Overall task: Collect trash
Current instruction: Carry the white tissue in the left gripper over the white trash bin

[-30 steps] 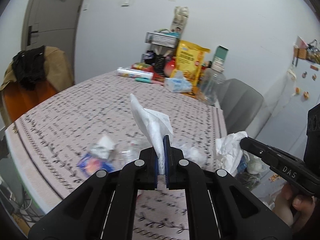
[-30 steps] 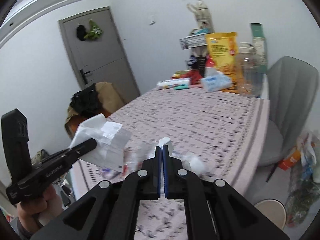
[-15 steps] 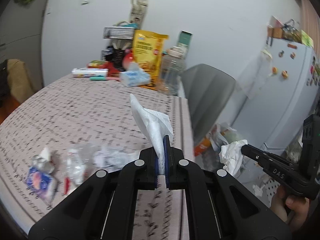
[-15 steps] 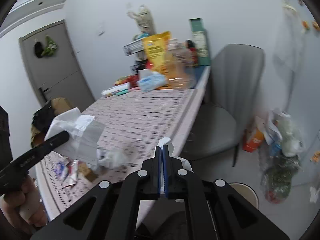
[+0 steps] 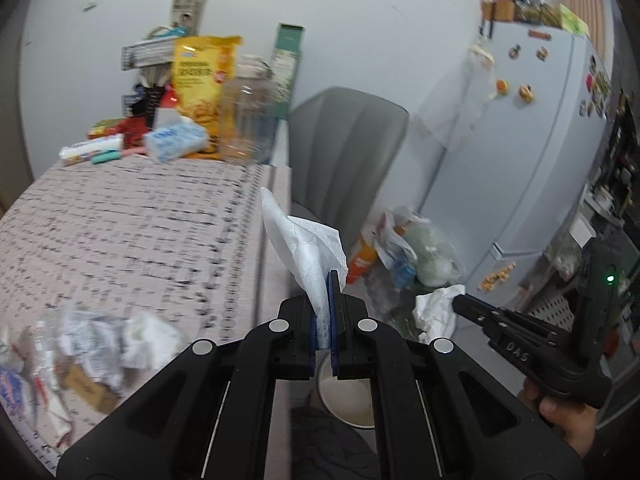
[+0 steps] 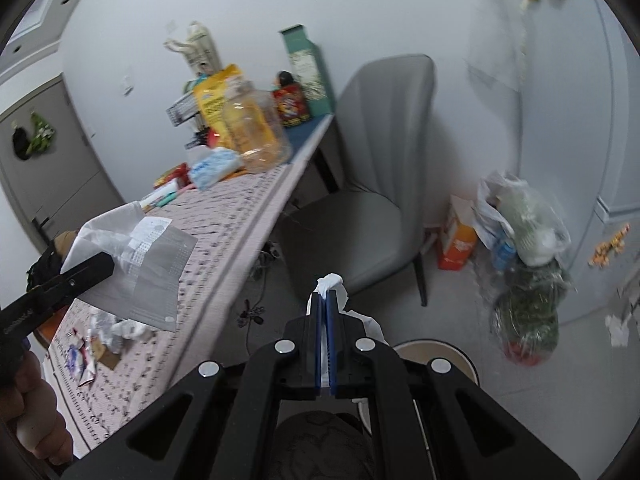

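While both grippers hang past the near right edge of the table (image 5: 132, 216), each clamps trash. Left gripper (image 5: 325, 280): fingers pinched on a white face mask (image 5: 304, 240) standing up from the tips. Right gripper (image 6: 325, 300): fingers pinched on a crumpled white tissue (image 6: 332, 282). White bin (image 6: 432, 350) on floor directly below, partly hidden. More crumpled trash (image 5: 92, 344) lies on the table's near left part. Grey chair (image 6: 384, 184) stands beyond.
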Demonstrator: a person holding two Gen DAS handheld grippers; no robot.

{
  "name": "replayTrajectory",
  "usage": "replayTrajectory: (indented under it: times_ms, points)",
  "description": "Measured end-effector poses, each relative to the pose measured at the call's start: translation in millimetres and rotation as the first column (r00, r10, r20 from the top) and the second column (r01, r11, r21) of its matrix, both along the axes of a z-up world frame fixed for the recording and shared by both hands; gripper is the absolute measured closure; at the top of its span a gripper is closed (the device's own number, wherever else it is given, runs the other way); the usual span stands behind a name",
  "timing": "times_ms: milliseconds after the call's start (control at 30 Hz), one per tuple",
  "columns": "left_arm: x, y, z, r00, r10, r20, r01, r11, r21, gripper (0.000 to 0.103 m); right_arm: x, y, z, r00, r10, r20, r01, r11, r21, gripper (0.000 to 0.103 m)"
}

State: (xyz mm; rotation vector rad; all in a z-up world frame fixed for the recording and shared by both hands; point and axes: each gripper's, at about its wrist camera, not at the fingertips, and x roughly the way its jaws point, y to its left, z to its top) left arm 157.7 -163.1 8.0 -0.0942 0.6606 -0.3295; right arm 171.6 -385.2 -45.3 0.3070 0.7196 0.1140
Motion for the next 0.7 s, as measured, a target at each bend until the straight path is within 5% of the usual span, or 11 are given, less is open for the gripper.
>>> replayTrajectory:
  times_ms: [700]
  points:
    - [71.6,-112.8,-117.5,0.951,-0.093,-0.294,0.105,0.994,0.027,0.097,27.8,-94.9,-171.1,0.975,-0.059,-0.214,0.098,0.980,0.175,0.093]
